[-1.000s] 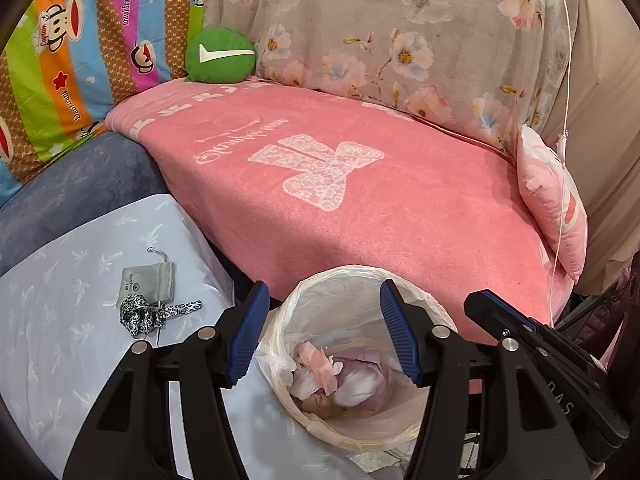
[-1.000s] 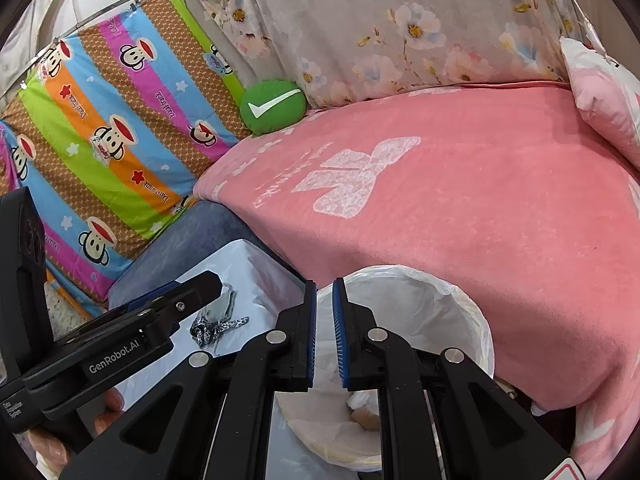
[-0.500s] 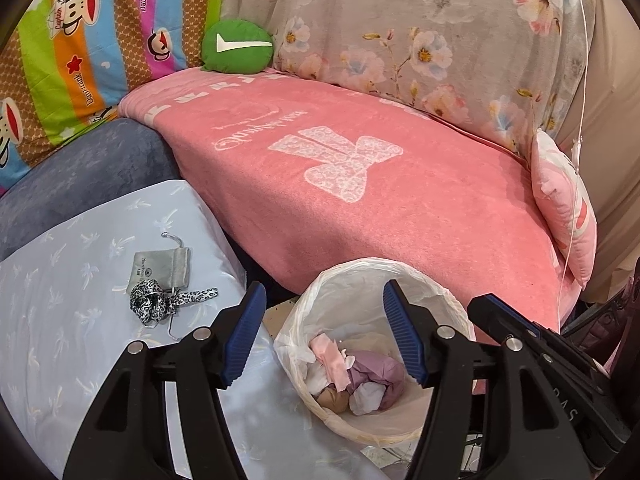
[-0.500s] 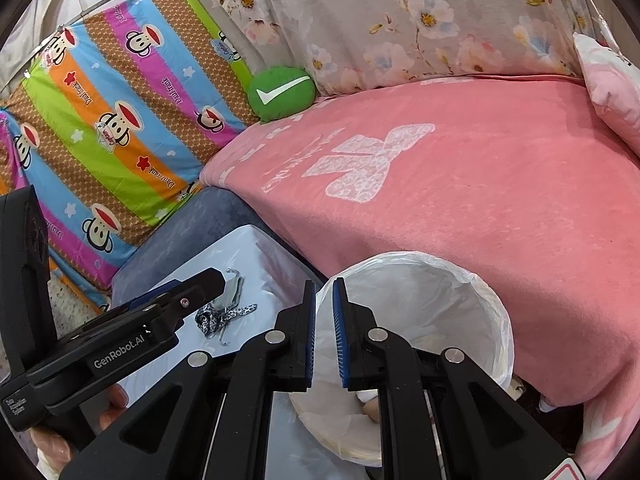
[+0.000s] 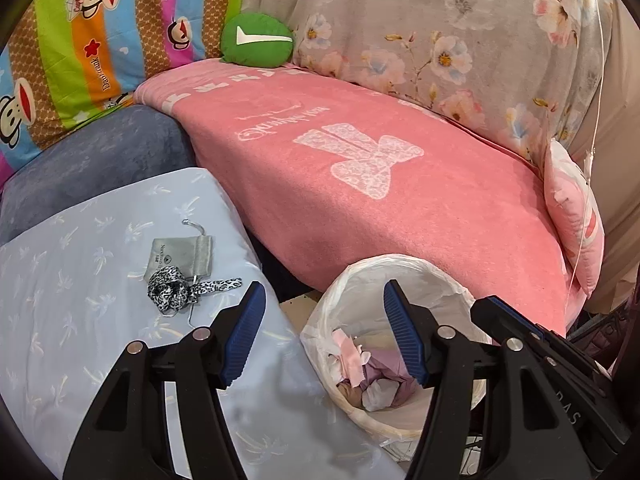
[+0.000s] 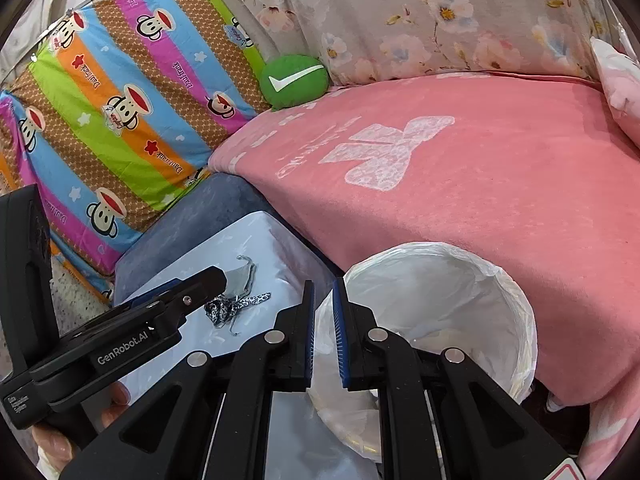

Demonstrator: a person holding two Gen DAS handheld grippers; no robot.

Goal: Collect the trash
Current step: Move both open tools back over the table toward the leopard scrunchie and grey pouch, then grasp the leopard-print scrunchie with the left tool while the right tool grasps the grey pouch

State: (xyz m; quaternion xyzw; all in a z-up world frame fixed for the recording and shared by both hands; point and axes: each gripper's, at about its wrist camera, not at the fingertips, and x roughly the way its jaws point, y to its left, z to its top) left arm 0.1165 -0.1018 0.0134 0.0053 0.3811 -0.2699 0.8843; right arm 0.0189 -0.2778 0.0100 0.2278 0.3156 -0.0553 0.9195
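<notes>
A white-lined trash bin (image 5: pixel 400 258) stands on the floor between the table and the sofa, with crumpled pink and white paper trash (image 5: pixel 360 364) inside. On the table's pale blue cloth (image 5: pixel 80 320) lie a grey drawstring pouch (image 5: pixel 180 256) and a leopard-print fabric piece (image 5: pixel 172 292). My left gripper (image 5: pixel 323 300) is open and empty, hovering over the gap between the table edge and the bin. My right gripper (image 6: pixel 324 284) is shut with only a thin slit and nothing in it, above the bin's (image 6: pixel 440 246) left rim. The leopard piece (image 6: pixel 228 306) lies left of it.
A sofa under a pink blanket (image 5: pixel 360 200) runs behind the bin, with a green round cushion (image 5: pixel 256 42) at the back and a pink pillow (image 5: pixel 576 224) at the right. A striped monkey-print cover (image 6: pixel 120 120) hangs at left. A hand (image 6: pixel 116 400) holds the left gripper.
Both grippers have drifted left toward the cloth-covered table, so the bin sits further right in the views. The left jaws stand slightly wider. The pouch and leopard piece have not moved.
</notes>
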